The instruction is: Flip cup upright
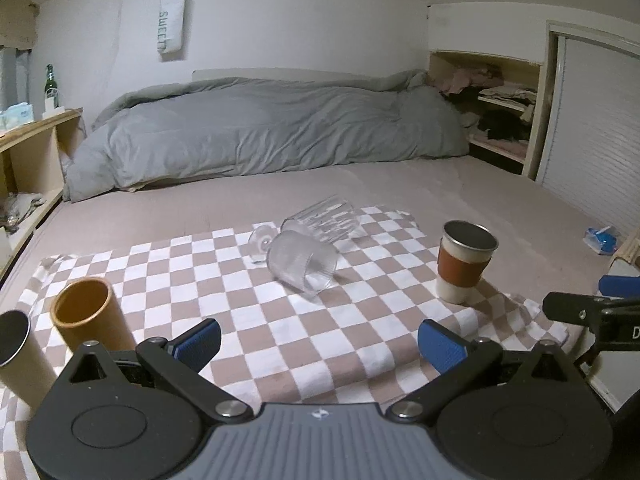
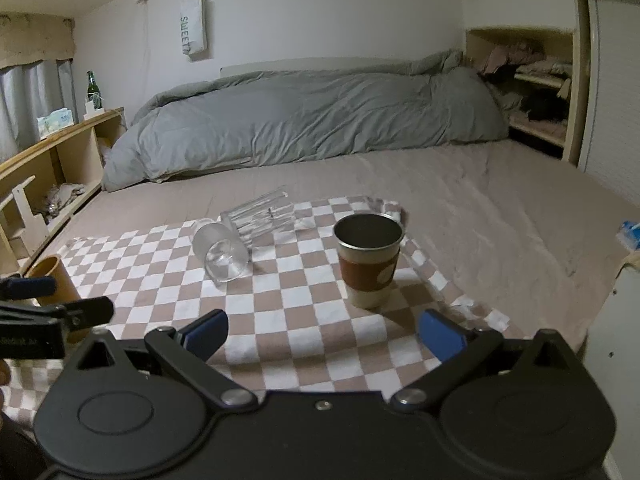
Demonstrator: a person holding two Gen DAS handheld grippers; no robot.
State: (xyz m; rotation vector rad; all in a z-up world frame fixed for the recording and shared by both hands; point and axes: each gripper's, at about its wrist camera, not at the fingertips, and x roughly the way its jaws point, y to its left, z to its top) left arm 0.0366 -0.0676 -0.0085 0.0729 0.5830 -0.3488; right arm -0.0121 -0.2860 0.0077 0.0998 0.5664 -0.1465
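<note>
Two clear glass cups lie on their sides on a checkered cloth [image 1: 248,320] [image 2: 280,320]. The nearer ribbed glass [image 1: 302,262] [image 2: 220,252] points its mouth toward me. The second faceted glass [image 1: 324,218] [image 2: 258,214] lies just behind it. A metal cup with a brown sleeve [image 1: 464,260] [image 2: 368,260] stands upright on the right. My left gripper [image 1: 320,344] is open and empty, short of the glasses. My right gripper [image 2: 322,336] is open and empty, just in front of the sleeved cup.
An orange tube cup [image 1: 90,316] [image 2: 52,280] and a beige cylinder [image 1: 18,352] stand at the cloth's left. A grey duvet [image 1: 260,132] lies at the back of the bed. Wooden shelves [image 1: 36,148] run along the left; a closet [image 1: 500,108] is at back right.
</note>
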